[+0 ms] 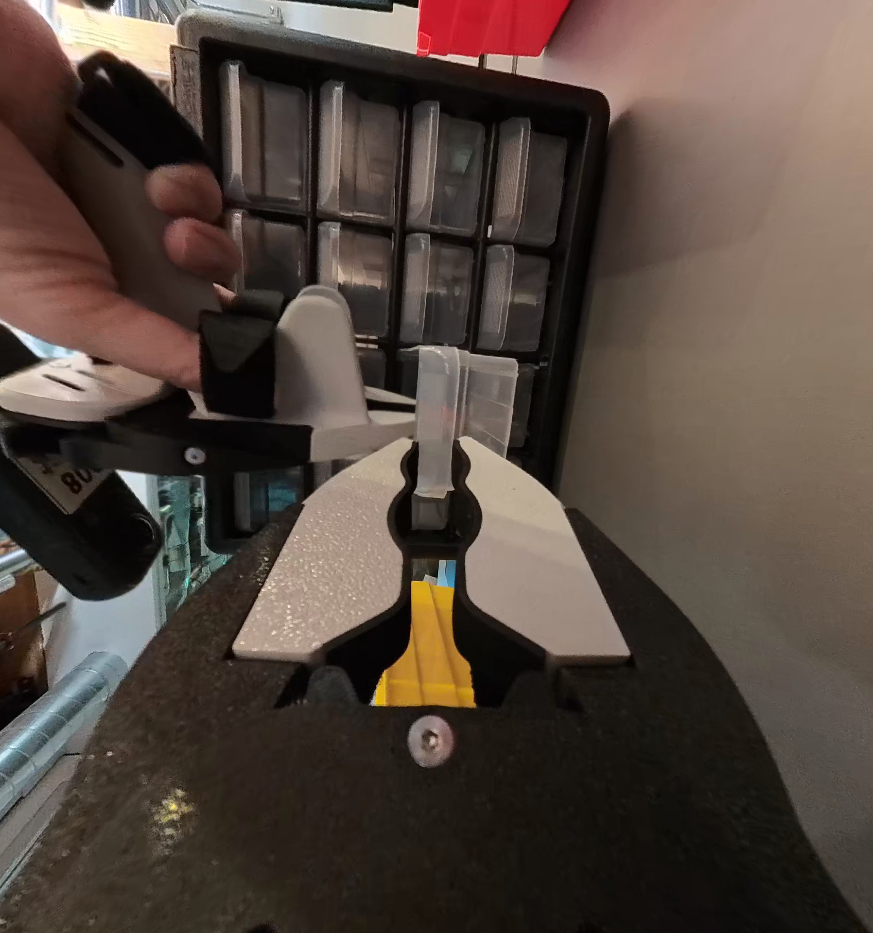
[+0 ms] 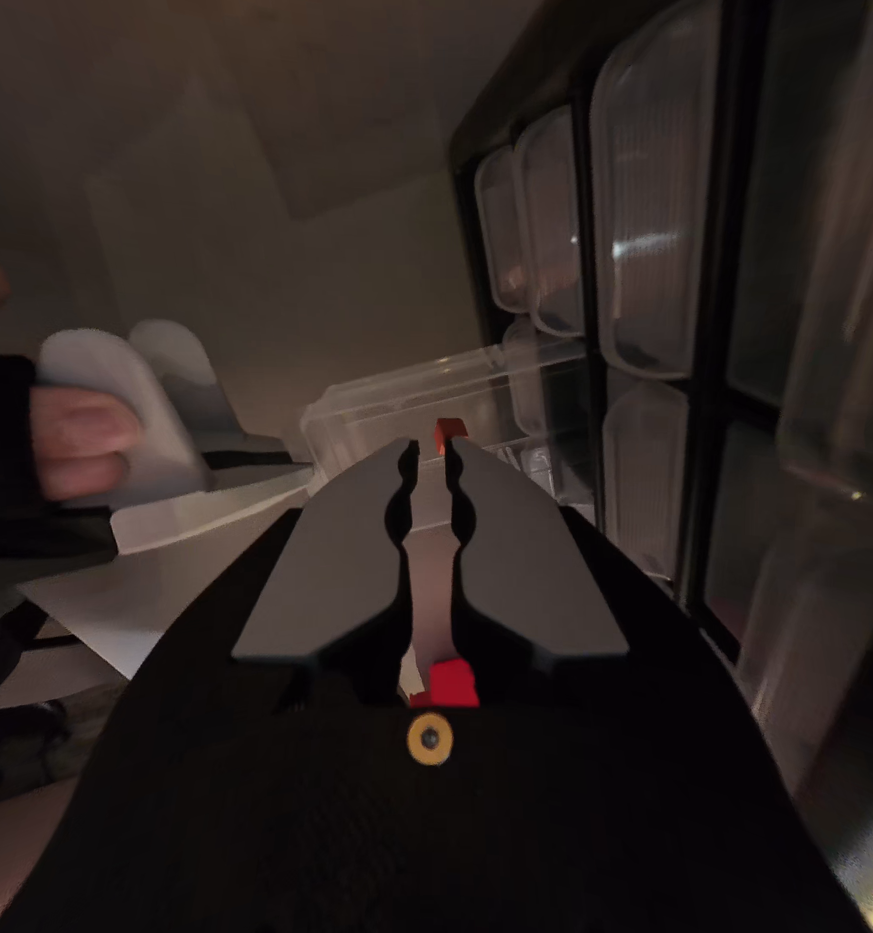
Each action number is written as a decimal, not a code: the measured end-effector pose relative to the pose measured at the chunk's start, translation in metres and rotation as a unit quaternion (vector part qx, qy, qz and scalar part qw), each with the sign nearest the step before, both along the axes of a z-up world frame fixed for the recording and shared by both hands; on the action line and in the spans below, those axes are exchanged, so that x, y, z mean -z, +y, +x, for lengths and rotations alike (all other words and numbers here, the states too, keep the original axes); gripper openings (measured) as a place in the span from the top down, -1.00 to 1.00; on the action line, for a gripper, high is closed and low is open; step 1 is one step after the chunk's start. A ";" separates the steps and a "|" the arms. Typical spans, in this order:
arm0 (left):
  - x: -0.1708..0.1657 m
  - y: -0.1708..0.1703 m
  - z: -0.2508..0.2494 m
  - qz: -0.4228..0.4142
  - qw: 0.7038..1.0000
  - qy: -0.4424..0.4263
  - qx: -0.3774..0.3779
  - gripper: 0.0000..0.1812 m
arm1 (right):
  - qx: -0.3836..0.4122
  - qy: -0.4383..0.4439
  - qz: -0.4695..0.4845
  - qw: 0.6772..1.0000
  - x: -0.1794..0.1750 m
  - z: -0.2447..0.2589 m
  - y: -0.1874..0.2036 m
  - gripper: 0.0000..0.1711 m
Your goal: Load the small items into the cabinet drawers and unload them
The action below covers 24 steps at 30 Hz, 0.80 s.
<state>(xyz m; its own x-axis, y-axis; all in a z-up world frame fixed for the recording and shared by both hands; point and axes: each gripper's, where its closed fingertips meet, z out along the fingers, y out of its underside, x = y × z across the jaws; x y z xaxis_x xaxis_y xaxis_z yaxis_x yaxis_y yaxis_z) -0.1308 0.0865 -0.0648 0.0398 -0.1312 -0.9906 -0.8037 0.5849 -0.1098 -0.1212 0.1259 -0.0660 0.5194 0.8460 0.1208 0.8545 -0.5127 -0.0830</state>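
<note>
- My left claw (image 1: 430, 472) is clamping the front tab of a clear drawer (image 1: 480, 404), which is sticking out of the black cabinet (image 1: 596, 252).
- My right claw (image 2: 432, 447) is pinching a small red block (image 2: 448, 430) over that open drawer.
- Eight shut drawers are showing in two rows of four above it.
- A plain grey wall (image 1: 752, 353) is standing beside the cabinet.

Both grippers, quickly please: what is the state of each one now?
Left gripper: shut on the pulled-out clear drawer's handle.
Right gripper: fingers slightly apart, a small red piece at their tips; grip cannot be told.
</note>
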 end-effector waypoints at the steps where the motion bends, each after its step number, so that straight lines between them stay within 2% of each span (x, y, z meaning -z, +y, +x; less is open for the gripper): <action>1: 0.000 0.000 0.000 0.000 1.000 0.000 0.000 0.87 | -0.001 0.003 -0.007 1.000 0.000 0.001 -0.002 0.86; 6: 0.000 -0.001 0.000 0.000 1.000 0.003 0.000 0.87 | -0.025 0.030 -0.028 0.999 0.005 0.001 -0.004 0.86; 13: 0.001 -0.001 0.000 -0.001 1.000 0.006 0.000 0.87 | -0.113 0.071 0.023 0.991 0.003 0.000 0.002 0.86; 20: 0.001 -0.001 0.000 -0.004 1.000 0.008 -0.001 0.87 | -0.147 0.124 0.046 0.980 -0.005 -0.002 -0.002 0.83; 24: 0.001 -0.001 0.000 -0.005 1.000 0.008 -0.002 0.87 | -0.147 0.103 0.049 0.982 0.000 0.004 0.001 0.79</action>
